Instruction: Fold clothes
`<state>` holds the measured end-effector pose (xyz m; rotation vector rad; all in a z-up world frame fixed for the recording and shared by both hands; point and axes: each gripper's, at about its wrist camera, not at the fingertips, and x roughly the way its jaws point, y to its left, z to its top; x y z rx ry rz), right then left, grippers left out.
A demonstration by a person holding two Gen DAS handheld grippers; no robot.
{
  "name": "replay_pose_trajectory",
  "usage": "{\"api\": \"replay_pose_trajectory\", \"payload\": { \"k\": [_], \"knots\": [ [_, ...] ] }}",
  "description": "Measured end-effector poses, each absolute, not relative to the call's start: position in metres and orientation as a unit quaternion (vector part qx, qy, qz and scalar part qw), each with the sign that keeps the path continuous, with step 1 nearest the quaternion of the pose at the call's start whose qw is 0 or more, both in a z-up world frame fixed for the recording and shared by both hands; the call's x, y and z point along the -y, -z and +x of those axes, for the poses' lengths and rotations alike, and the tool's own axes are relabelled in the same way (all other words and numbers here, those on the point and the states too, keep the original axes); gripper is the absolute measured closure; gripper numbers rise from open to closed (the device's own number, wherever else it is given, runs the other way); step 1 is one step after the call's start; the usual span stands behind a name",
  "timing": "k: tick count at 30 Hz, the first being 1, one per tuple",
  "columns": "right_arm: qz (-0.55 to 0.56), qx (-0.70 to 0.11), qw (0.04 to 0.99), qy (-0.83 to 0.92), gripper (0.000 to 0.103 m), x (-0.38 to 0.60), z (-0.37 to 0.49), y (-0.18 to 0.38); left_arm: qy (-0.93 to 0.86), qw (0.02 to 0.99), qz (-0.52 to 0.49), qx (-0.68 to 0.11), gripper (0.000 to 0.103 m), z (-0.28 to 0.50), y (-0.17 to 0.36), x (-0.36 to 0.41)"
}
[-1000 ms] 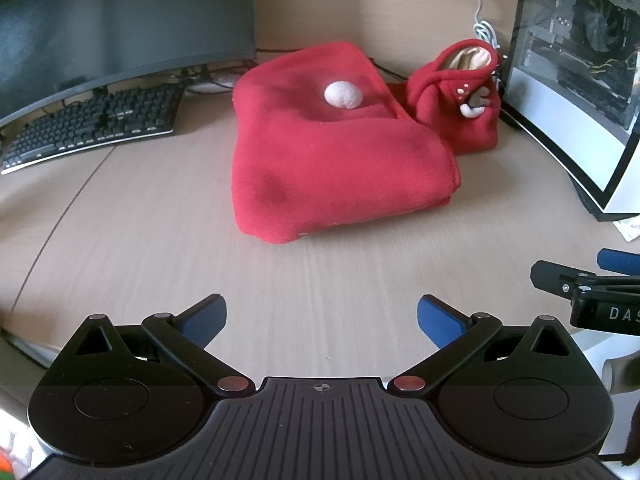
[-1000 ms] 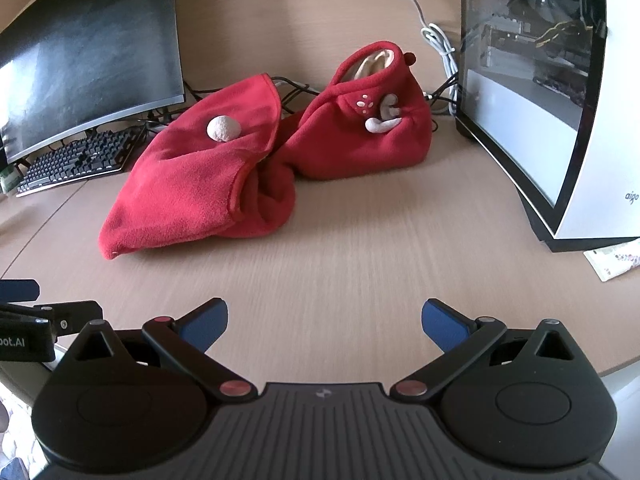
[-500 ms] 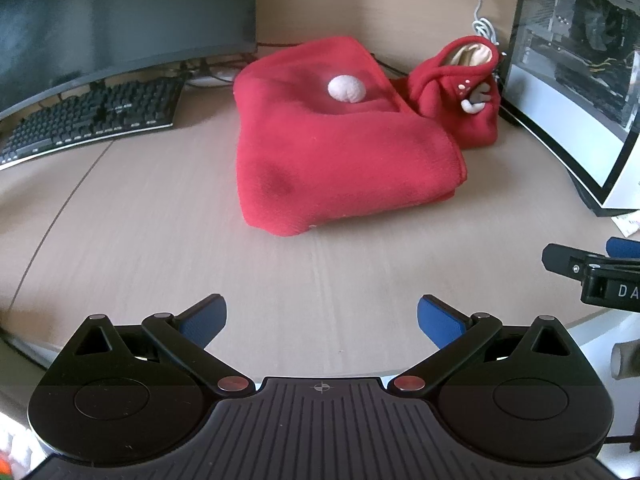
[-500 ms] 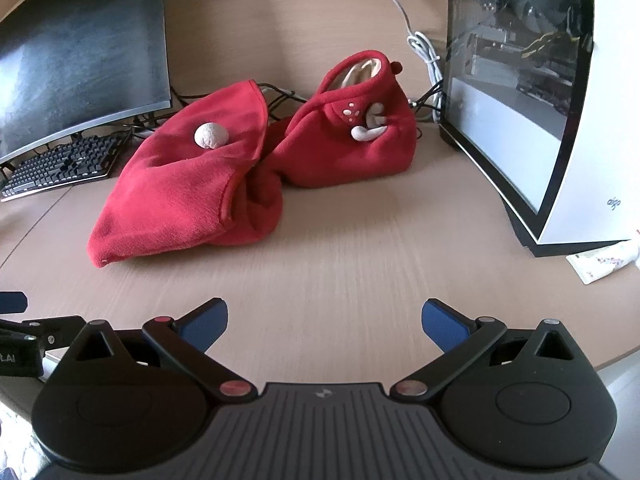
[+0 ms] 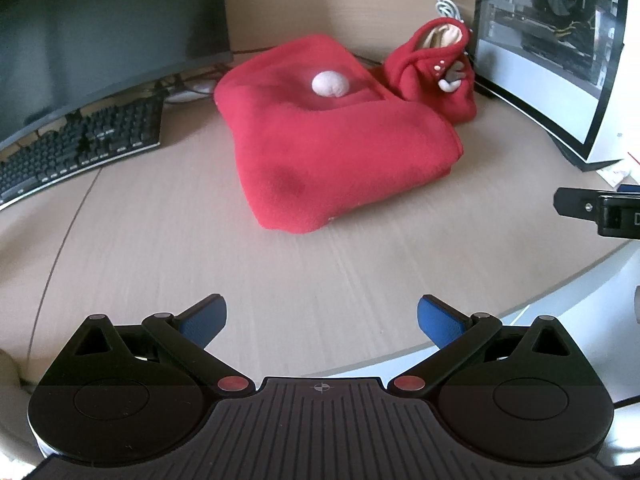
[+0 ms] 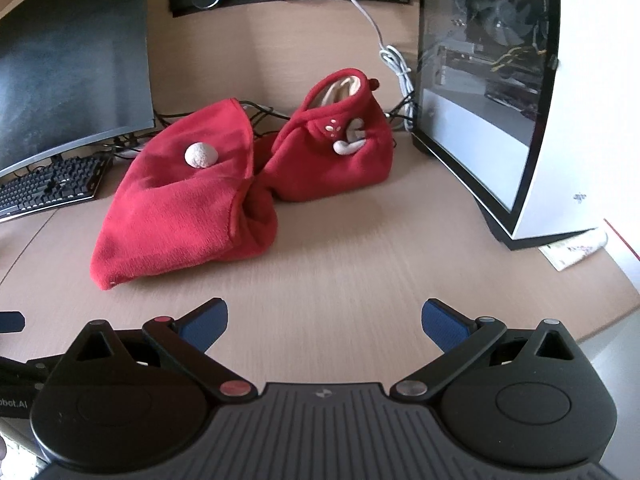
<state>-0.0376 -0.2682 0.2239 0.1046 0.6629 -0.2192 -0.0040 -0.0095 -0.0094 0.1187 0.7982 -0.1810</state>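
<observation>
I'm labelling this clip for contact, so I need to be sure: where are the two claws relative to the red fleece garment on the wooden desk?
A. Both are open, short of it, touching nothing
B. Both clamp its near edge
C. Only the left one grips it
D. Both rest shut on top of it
A: the left claw and right claw both stand wide open over bare wooden desk, with the red fleece garment lying clear beyond their fingertips.
</observation>
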Motion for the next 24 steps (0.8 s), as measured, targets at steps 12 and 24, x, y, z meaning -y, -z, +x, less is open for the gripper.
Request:
{"api": "replay_pose_trajectory", "payload": {
  "k": [12,24],
  "knots": [
    [0.056,-0.339,0.934,0.099,0.000,0.315,0.008,-0.213,0.063,0.931,0.147,-0.328,0.000,0.047,0.007,0.057],
    [0.063,-0.328,0.943,0.012,0.000,0.372,0.117,-0.209,-0.091,0.927,0.296,-0.212,0.000,0.128,-0.006,0.087]
  ]
}}
